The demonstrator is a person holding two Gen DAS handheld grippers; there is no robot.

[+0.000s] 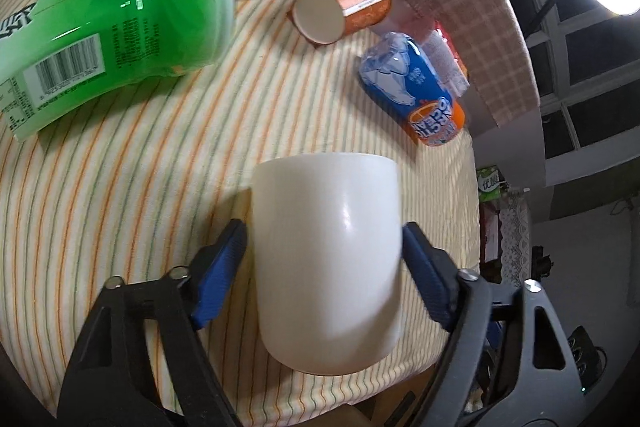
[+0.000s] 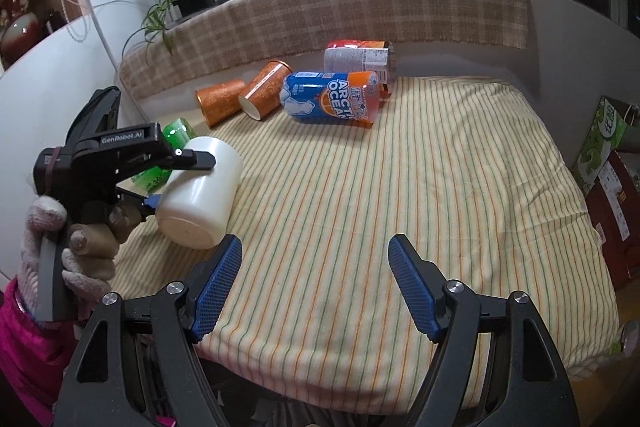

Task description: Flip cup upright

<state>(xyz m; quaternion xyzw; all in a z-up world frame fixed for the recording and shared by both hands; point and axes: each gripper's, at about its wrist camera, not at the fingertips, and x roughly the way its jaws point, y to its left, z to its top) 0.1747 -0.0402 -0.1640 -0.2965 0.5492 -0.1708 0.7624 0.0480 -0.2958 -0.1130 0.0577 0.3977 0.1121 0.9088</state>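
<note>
Left tongs [image 1: 324,239] clamp the white cup [image 1: 326,259], seemingly airborne; right tongs [image 2: 314,263] gape, holding nothing.

White cup, tipped over in my left gripper

The cup [image 1: 326,263] [image 2: 200,193] is plain, glossy white, with smooth walls and no handle that I can see. My left gripper [image 1: 324,263] [image 2: 176,179] clamps it across the body, one blue pad on each side wall. From my right wrist camera it is tilted off upright, its flat round base turned down and toward that camera, its far end pointing up and away toward the back of the bed. I can't tell whether it touches the striped sheet [image 2: 400,207] or hangs just over it, near the left front edge.
</note>
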